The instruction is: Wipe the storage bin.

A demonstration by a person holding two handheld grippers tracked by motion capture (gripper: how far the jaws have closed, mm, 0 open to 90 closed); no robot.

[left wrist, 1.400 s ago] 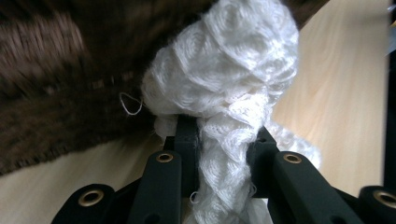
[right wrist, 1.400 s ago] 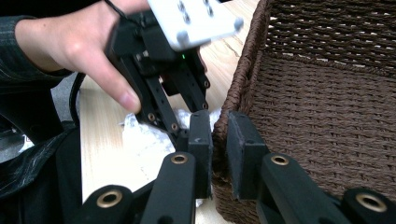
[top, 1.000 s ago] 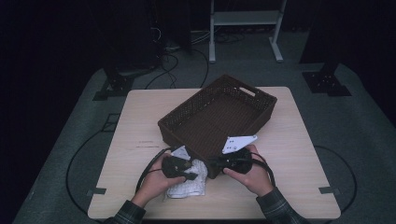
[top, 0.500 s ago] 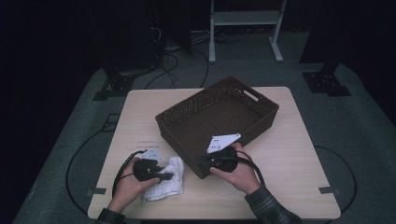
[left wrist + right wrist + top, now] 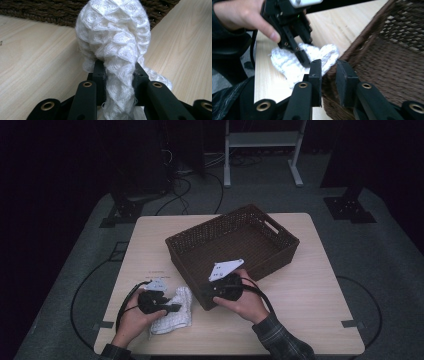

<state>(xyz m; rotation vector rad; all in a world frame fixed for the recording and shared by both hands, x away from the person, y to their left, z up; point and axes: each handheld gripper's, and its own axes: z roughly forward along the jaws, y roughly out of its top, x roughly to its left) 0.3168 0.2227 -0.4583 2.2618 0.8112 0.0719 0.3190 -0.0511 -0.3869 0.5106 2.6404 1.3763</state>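
Landmark: the brown woven basket [image 5: 235,247], standing slanted on the table [image 5: 310,285].
Cloth: the white knitted cloth [image 5: 175,317] lies on the table just beside the basket's near corner, at the person's left of it.
Left gripper: the left gripper [image 5: 117,75] is pinching a twisted fold of the cloth [image 5: 113,37] between its jaws; the rest of the cloth bunches up in front of them, toward the basket wall.
Right gripper: the right gripper [image 5: 329,72] stands at the same near corner of the basket; its jaws have just been opening, and the basket's rim is in the gap, but the pads do not press on it.
Key relation: from the left gripper, the basket lies ahead and to the person's right, very near.
Long axis: the pinched fold runs along the jaws, pointing to the basket.
Nearer hand: the left one, I judge; the cloth must go up over the rim.
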